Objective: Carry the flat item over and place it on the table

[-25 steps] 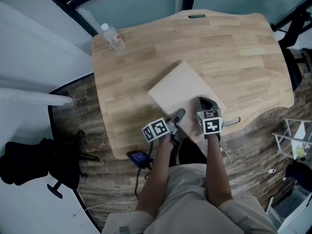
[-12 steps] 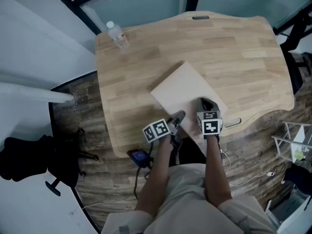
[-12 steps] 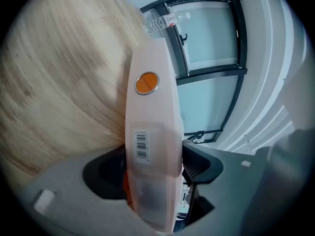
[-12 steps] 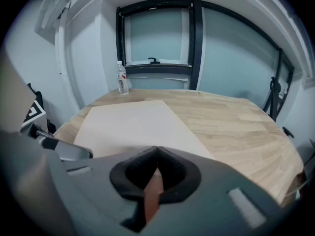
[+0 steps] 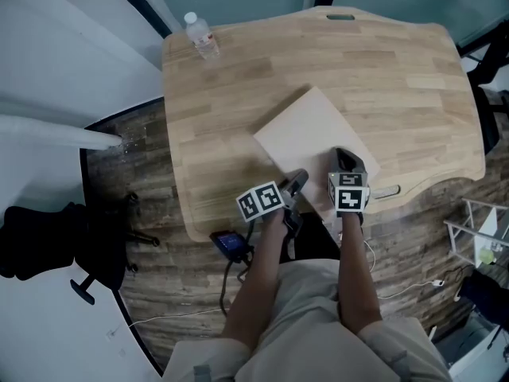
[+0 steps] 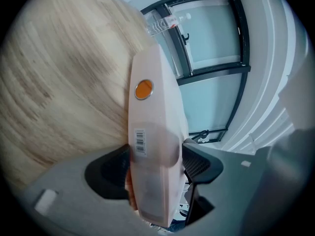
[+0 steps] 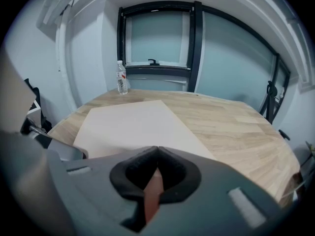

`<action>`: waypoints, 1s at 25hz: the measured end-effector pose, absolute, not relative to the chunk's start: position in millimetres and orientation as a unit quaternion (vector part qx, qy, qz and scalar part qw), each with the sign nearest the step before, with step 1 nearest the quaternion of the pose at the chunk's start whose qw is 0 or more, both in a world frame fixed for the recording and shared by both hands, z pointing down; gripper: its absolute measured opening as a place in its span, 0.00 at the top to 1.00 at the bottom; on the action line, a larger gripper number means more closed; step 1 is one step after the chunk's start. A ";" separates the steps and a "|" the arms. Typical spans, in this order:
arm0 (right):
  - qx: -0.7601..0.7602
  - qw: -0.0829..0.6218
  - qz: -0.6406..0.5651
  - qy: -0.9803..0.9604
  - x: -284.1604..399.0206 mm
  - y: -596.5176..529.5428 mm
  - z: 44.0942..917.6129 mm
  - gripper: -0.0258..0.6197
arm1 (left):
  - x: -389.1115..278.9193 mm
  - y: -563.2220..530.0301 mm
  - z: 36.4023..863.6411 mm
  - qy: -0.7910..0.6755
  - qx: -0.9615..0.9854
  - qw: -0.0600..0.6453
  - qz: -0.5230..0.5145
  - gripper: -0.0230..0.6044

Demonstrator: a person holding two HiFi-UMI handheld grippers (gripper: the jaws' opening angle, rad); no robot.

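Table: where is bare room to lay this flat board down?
Bare wood spans from the flat board to the far and right edges of the table, and left of it up to the water bottle in the far-left corner. Crowded only at the near edge, where the left hand-held gripper and right hand-held gripper clamp the board.

Cool, even light came through the frosted windows [image 7: 157, 33]; shadows on the worktop [image 5: 398, 70] were soft. The 2 gripper views bulged, with dark edges and blurred foregrounds.
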State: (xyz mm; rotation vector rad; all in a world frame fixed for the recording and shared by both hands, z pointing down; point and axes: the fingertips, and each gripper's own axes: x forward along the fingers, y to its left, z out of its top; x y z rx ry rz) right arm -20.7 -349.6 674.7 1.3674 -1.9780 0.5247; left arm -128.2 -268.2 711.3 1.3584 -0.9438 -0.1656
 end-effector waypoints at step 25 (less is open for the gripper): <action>0.530 0.176 0.246 -0.792 -7.2 -282.2 595.7 0.96 | -149.4 -267.1 553.1 -0.472 0.792 0.380 -0.072 0.44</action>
